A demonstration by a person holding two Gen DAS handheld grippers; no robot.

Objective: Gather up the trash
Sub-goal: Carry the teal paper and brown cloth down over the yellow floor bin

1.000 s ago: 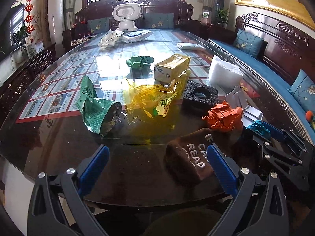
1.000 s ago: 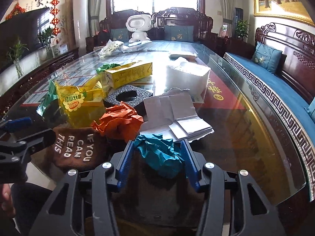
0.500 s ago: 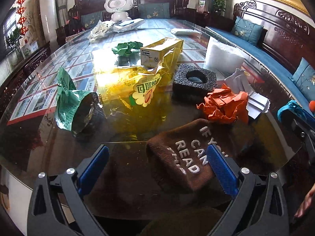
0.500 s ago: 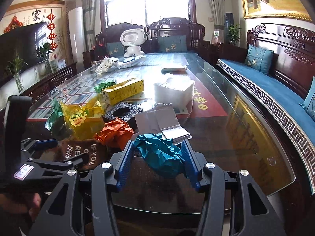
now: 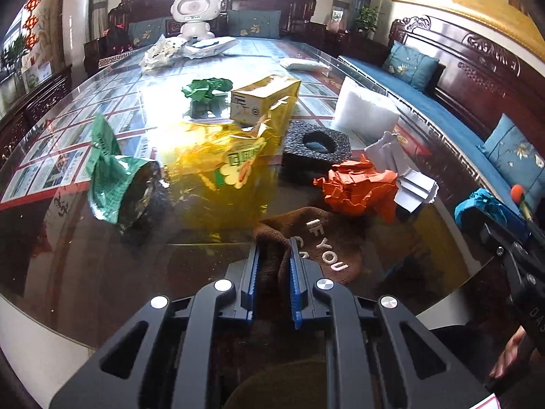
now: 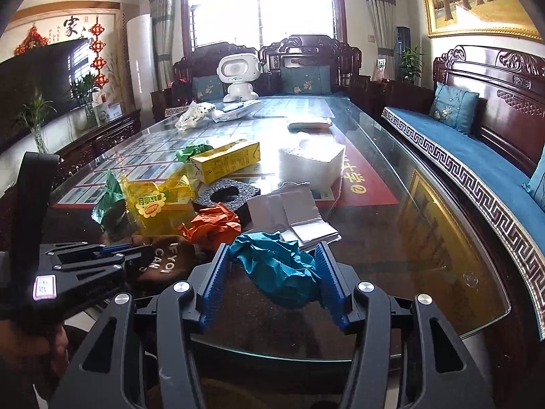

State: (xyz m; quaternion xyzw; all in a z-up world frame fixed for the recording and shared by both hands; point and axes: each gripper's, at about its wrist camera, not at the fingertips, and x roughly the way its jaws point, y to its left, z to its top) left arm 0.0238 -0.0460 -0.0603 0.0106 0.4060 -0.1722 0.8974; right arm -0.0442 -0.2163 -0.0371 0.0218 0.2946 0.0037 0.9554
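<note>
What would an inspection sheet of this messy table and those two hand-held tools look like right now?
Surface: glass-topped table, glossy, printed sheets beneath.
Job's things: brown lettered cloth, teal crumpled paper, orange crumpled paper, yellow foil bag, green foil bag, yellow carton, black foam block, white foam block, folded white paper.
Clutter: white toy robot at the far end.
Grippers: left tool shut on the cloth's edge; right tool clamps the teal paper.
Cables: nothing seen.
Surroundings: blue-cushioned carved bench, framed painting.
</note>
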